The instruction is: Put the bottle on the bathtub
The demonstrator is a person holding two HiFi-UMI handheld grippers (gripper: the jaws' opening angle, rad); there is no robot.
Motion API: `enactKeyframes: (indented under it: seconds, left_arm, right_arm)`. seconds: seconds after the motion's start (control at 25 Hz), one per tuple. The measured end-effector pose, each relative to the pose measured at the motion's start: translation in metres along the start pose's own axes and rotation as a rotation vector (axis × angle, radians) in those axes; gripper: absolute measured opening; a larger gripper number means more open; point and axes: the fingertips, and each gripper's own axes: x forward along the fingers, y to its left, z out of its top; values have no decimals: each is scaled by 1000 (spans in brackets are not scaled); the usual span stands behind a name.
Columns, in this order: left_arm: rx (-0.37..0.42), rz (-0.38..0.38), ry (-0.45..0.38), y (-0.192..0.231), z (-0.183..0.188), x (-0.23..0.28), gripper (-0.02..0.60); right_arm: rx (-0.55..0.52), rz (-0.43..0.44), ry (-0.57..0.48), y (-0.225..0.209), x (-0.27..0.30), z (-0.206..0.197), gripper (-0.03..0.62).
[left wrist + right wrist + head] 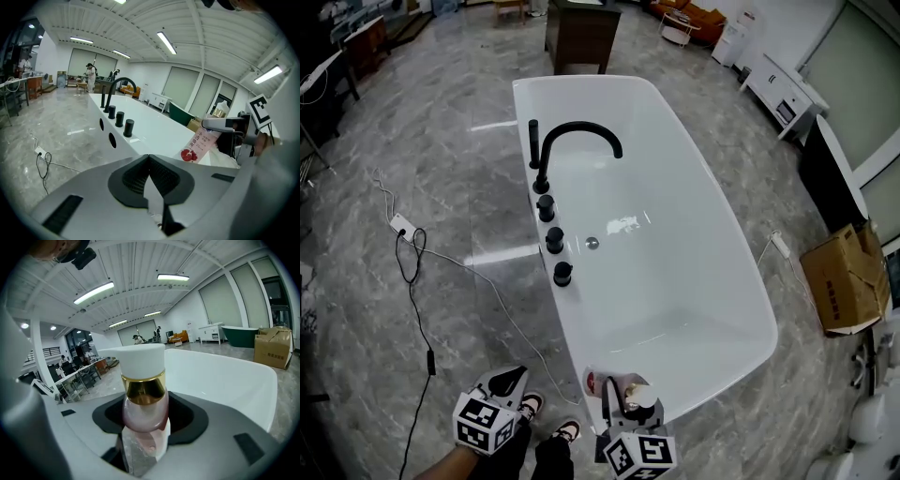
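one white bathtub (694, 253); one black faucet (577, 131), three black knobs (555, 240) on its left rim. one pink bottle (140, 376), clamped in right gripper (143, 425), above bathtub's near rim. left gripper (149, 157): jaws together, empty.

I'm seeing grey marble floor (441, 122) gleaming, cable (412, 255) trailing across it, cardboard box (848, 281) sitting right, strip lights (166, 42) glowing overhead
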Motion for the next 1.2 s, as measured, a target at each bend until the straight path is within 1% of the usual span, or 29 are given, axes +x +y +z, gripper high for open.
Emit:
enactKeyframes:
  seconds: [0.24, 0.52, 0.72, 0.96, 1.2]
  left_arm:
    - [9, 31, -15, 20, 3, 9, 16]
    - [40, 81, -63, 37, 20, 24, 17]
    - [60, 114, -82, 48, 24, 36, 15]
    - [34, 134, -96, 59, 28, 47, 17]
    - [41, 143, -115, 67, 35, 59, 16]
  right_arm:
    - [-8, 27, -4, 5, 33, 3, 236]
    - [-15, 32, -18, 7, 63, 10, 236]
    - [-64, 51, -28, 16, 83, 22, 236]
    - [-99, 67, -40, 22, 103, 32, 236]
    - [-102, 71, -57, 24, 123, 33, 235]
